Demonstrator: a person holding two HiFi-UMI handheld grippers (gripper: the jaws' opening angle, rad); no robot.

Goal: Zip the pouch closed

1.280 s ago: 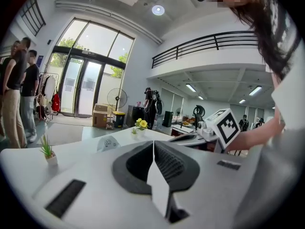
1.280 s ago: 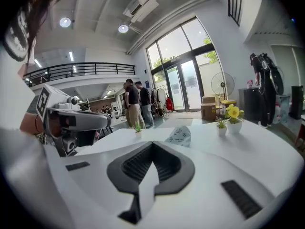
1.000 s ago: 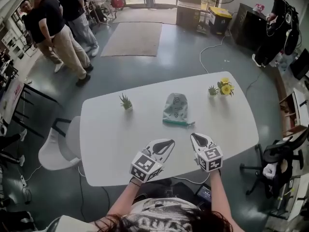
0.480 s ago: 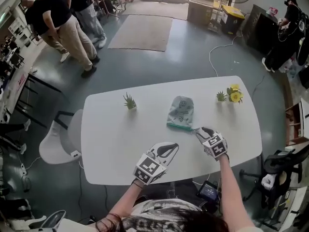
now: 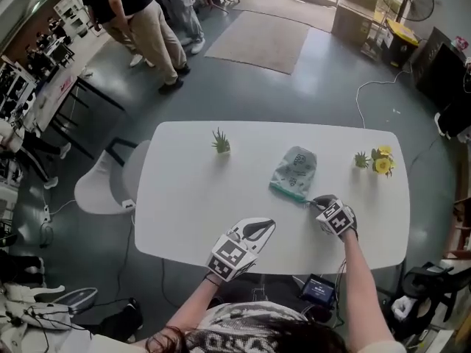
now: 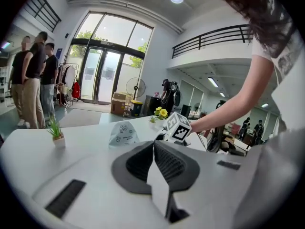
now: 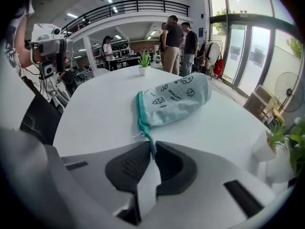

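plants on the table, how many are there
3. A spiky green plant stands left of the pouch. A small green plant and a yellow-flowered plant stand side by side near the table's right end. None appears hidden.

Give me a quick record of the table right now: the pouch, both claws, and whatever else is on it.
surface: white rounded table
pouch: pale green printed fabric pouch, lying flat, opening toward the person
right claw: jaws just closing, pinching the teal zipper tail
left claw: shut, empty, apart from the pouch
other items: spiky green plant in white pot; yellow flowers beside a small green plant
open or zipped: cannot tell
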